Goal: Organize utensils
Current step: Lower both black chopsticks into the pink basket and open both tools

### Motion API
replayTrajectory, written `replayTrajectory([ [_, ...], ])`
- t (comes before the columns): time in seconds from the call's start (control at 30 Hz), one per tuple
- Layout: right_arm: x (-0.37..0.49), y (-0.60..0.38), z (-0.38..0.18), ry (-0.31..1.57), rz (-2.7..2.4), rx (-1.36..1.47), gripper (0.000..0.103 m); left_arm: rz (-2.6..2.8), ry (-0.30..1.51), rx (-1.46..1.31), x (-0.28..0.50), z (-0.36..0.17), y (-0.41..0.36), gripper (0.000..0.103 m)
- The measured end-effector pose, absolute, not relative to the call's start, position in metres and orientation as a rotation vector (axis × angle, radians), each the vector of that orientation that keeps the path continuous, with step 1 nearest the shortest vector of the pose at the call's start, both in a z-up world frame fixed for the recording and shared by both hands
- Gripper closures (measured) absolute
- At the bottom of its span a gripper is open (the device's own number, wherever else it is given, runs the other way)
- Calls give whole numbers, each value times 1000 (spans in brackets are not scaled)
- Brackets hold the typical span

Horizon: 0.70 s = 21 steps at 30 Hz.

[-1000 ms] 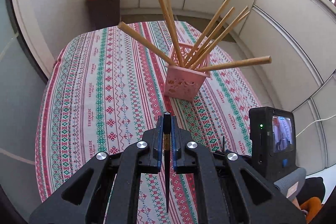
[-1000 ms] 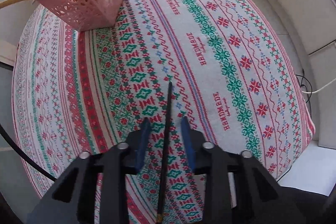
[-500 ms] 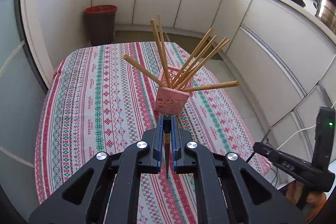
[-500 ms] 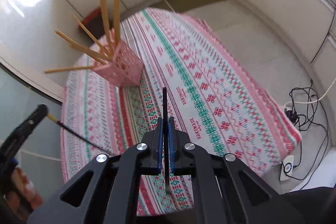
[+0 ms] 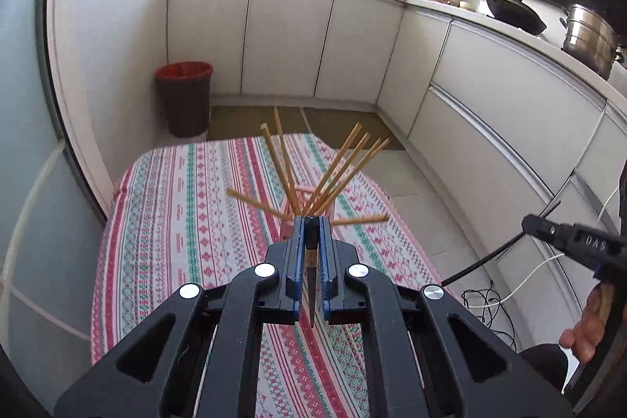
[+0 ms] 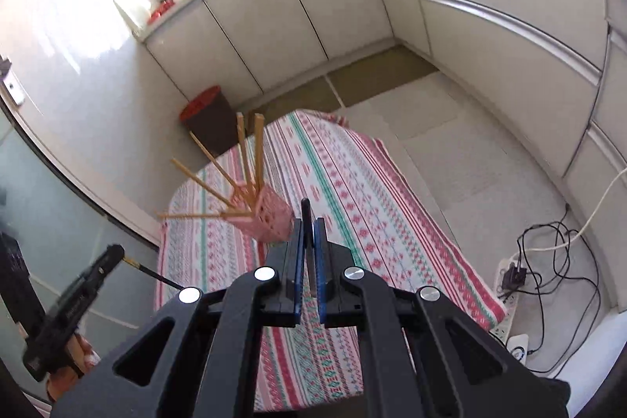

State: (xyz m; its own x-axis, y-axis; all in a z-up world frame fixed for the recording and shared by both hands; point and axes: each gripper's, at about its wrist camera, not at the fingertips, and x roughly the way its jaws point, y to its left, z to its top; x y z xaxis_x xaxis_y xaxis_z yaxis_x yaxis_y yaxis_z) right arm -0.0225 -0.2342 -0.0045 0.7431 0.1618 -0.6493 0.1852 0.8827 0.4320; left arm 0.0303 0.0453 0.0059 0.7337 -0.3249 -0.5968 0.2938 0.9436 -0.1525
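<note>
Right wrist view: we pinch two dark chopsticks, one in the right gripper, one in the left gripper; both now higher above the holder.

My left gripper is closed, its blue fingers pressed flat on a dark chopstick that runs along the gap between them and sticks out behind the pads. It points forward and down. My right gripper is also closed on a dark chopstick, whose end pokes out past the fingertips. From the left view, my right hand shows at the edge, wrapped round its handle.
</note>
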Motion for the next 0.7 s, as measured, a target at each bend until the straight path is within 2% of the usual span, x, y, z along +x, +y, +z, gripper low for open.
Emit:
replayTrajectory([
  [0.27, 9, -225, 71, 597, 67, 464, 98, -347, 549, -38, 54, 57, 35, 97],
  [0.4, 33, -212, 91, 564, 91, 421, 98, -342, 517, -50, 79, 66, 26, 97],
  [0.53, 62, -196, 92, 571, 112, 384, 98, -333, 522, -63, 108, 59, 17, 97],
  [0.7, 95, -175, 70, 600, 118, 336, 98, -304, 561, -74, 146, 25, 11, 96],
])
